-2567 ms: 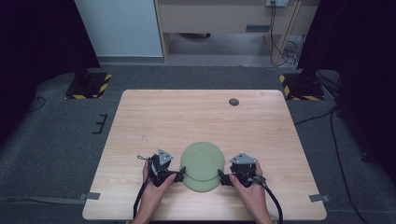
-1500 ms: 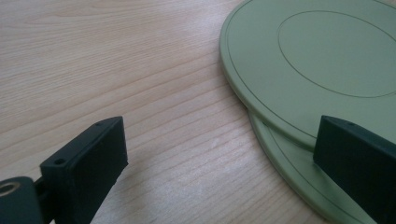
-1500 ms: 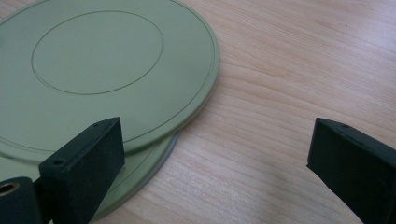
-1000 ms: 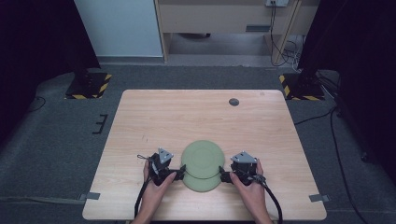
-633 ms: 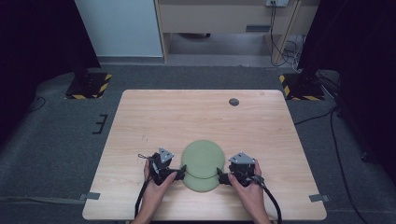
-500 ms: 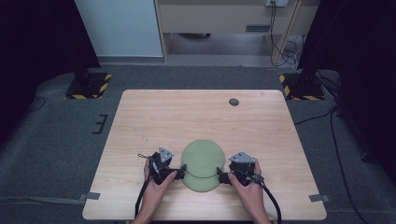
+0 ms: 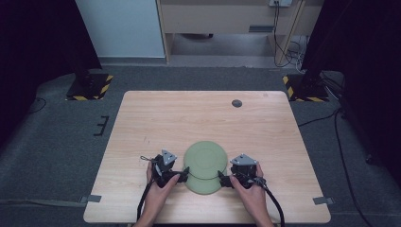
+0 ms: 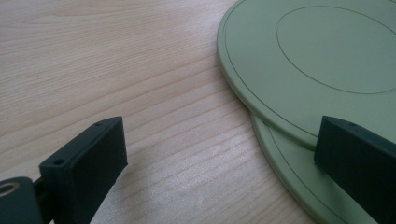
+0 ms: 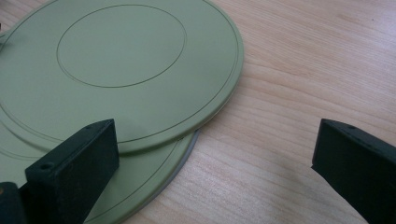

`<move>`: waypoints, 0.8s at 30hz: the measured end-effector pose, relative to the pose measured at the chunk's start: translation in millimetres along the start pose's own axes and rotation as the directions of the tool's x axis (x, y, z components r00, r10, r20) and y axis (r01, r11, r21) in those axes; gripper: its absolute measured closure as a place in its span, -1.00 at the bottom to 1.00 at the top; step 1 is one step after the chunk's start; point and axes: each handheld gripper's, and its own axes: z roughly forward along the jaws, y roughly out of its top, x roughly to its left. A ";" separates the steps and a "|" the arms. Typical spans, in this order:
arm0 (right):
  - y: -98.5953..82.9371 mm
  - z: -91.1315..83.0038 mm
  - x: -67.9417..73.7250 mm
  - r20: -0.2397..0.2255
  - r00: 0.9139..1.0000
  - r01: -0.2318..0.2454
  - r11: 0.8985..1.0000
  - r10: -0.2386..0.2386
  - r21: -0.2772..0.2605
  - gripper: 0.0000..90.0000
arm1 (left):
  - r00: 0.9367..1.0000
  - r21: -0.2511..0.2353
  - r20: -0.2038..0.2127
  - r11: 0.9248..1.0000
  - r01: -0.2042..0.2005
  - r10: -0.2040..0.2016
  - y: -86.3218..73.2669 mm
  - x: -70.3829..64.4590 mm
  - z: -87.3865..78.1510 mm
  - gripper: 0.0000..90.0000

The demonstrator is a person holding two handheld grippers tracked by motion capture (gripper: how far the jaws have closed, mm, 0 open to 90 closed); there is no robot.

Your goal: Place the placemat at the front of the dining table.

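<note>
Near the front edge of the table (image 7: 142, 118), seen from the high view, the left gripper (image 7: 181, 173) sits at the left rim of a stack of two green plates, and the right gripper (image 7: 224, 179) sits at the stack's right rim, each held in one of the person's hands coming in from the bottom. Both grippers have their jaws spread wide with nothing pinched between them. From the left gripper view, the upper plate (image 8: 327, 60) lies ahead and to the right, its edge overhanging the lower plate (image 8: 299, 186), which pokes out beneath it toward the camera; one jaw stands over bare wood and the other over the plate rims. From the right gripper view the picture is mirrored: the upper plate (image 9: 121, 65) lies ahead and to the left, one jaw over the rims, the other over bare wood, and the lower plate (image 9: 149, 186) shows as a crescent underneath. The plates are round, so no long axis matters; each gripper faces inward toward the stack from its own side, about equally near. A small dark disc (image 7: 237, 103) rests far off near the table's back edge
</note>
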 end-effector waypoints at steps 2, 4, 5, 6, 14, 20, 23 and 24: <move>-0.2 -0.3 0.2 -0.001 1.000 -0.002 1.000 0.002 0.000 -0.96 | 1.000 -0.001 0.003 1.000 0.001 -0.001 -0.3 -0.1 -0.4 -0.95; -0.3 -0.8 0.1 -0.002 1.000 0.003 1.000 -0.003 0.001 -0.93 | 1.000 -0.002 0.007 1.000 0.001 -0.001 -0.7 -0.2 -0.9 -0.94; -0.7 -1.6 0.5 0.002 1.000 0.006 1.000 -0.006 0.006 -0.92 | 1.000 -0.001 0.010 1.000 -0.001 0.001 -1.1 -0.3 -1.3 -0.94; -1.3 -2.5 0.1 0.002 1.000 0.003 1.000 -0.003 0.008 -0.92 | 1.000 0.000 0.012 1.000 -0.004 0.004 -1.4 -0.6 -1.6 -0.94; 0.4 -0.7 -1.2 -0.010 1.000 0.009 1.000 -0.009 0.007 -0.89 | 1.000 -0.004 0.010 1.000 -0.003 0.003 -0.4 -1.1 -0.5 -0.94; 1.9 -6.1 -4.7 -0.038 0.999 0.008 1.000 -0.008 0.006 -0.87 | 1.000 -0.004 0.012 1.000 -0.004 0.004 -0.7 0.1 -1.7 -0.94; 1.9 -8.6 -5.9 -0.046 0.999 0.008 1.000 -0.007 0.010 -0.88 | 1.000 -0.004 0.013 1.000 -0.004 0.004 -0.9 0.3 -1.7 -0.94; 3.2 -10.9 -7.2 -0.053 0.999 0.003 1.000 -0.003 0.010 -0.88 | 1.000 0.001 0.013 1.000 -0.007 0.007 -1.0 0.0 -1.2 -0.94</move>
